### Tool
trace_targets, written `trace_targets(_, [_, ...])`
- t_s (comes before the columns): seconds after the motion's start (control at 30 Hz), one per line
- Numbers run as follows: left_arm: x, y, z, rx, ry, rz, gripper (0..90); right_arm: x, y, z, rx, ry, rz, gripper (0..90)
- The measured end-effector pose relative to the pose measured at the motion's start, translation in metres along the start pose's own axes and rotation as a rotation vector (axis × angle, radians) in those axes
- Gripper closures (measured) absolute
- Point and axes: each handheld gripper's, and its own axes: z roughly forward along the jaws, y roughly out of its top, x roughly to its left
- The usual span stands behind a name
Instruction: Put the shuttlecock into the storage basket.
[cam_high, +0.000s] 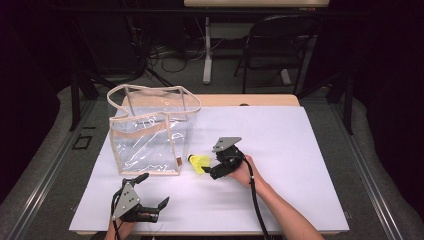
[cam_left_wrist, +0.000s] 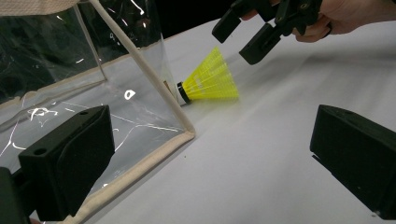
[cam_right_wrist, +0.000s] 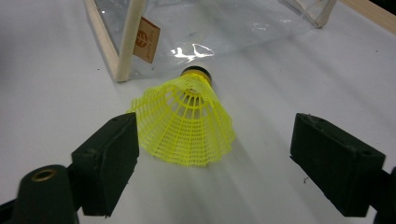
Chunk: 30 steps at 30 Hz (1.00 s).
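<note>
Left hand-held gripper: nearest the counter's front edge, left of centre, resting low over the white counter, held from below by the left hand. Jaws spread wide, nothing between them. In the left gripper view, aimed past the near bottom corner of the clear bag toward the shuttlecock.

Right hand-held gripper: farther in, near the middle of the counter, held in the right hand, grey three-cornered plate on top. Jaws spread wide, not closed on anything. In the right gripper view, the shuttlecock's open skirt lying between the two black jaws; left jaw just beside the skirt's rim, contact not determinable; right jaw well apart from it.

Yellow shuttlecock: lying on its side on the counter, mesh skirt toward the right hand-held gripper, dark-banded cork end pointing at the bag. Cork end just beside the bag's near right bottom corner; touching or not cannot be told.

Clear bag: standing upright on the counter's left half, beyond the left hand-held gripper, transparent walls with beige trim and beige handles, top open. Small brown tag on the lower corner next to the shuttlecock.

Beyond the counter: dark folding chair on the floor, table leg beside it.
</note>
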Motion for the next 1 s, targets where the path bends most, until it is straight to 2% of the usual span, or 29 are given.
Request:
trace_targets(0.4, [0.000, 0.000, 0.000, 0.001, 0.001, 0.000, 0.0, 0.002, 0.005, 0.014, 0.056, -0.035, 0.004, 46.4])
trace_targets(0.6, [0.000, 0.000, 0.000, 0.002, 0.001, 0.003, 0.0, 0.004, 0.006, 0.019, 0.076, -0.052, 0.007, 56.4])
trace_targets(0.63, [0.000, 0.000, 0.000, 0.002, 0.002, 0.003, 0.0, 0.005, 0.007, 0.021, 0.086, -0.067, 0.002, 61.6])
trace_targets(0.93, [0.000, 0.000, 0.000, -0.001, -0.001, 0.002, 0.0, 0.008, 0.008, 0.023, 0.107, -0.100, -0.018, 73.9])
trace_targets(1.0, [0.000, 0.000, 0.000, 0.001, 0.000, 0.004, 0.0, 0.008, 0.008, 0.023, 0.112, -0.112, -0.039, 77.7])
